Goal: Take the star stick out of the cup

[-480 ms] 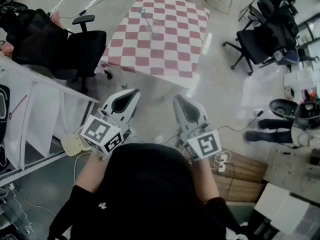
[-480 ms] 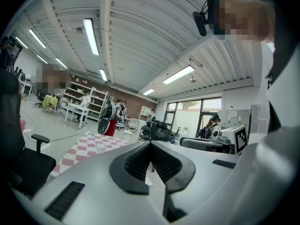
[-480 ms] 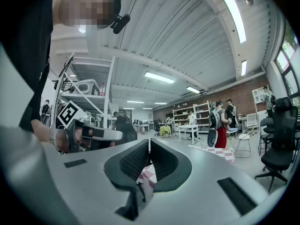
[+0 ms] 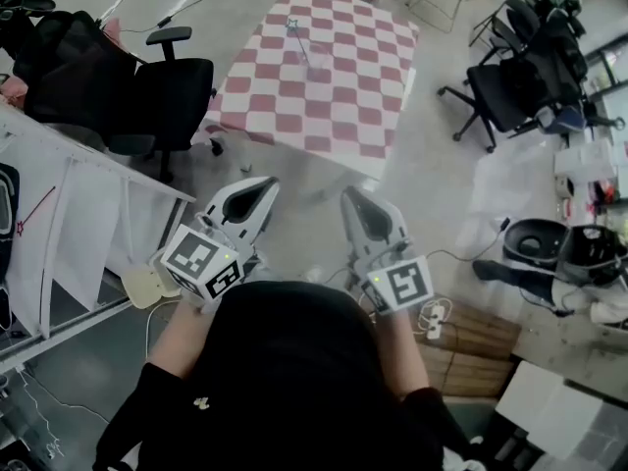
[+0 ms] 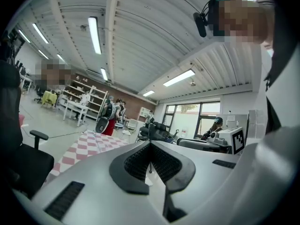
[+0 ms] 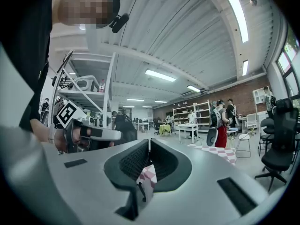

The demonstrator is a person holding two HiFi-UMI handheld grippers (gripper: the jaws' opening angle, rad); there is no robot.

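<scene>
Tabletop (image 4: pixel 343 86) slides slightly right in head view, tools barely shift | left tool (image 4: pixel 263 183), right tool (image 4: pixel 351 197): jaws together, empty | cup (image 4: pixel 316 59) on tabletop, well ahead, neither tool clearly nearer | star stick (image 4: pixel 297 33) leans left

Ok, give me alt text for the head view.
A person holds the left hand-held gripper and right hand-held gripper, both shut and empty, short of a checked table where a cup holds the star stick. Office chairs stand either side.

Star stick (image 4: pixel 297 35) too small, blurry
</scene>
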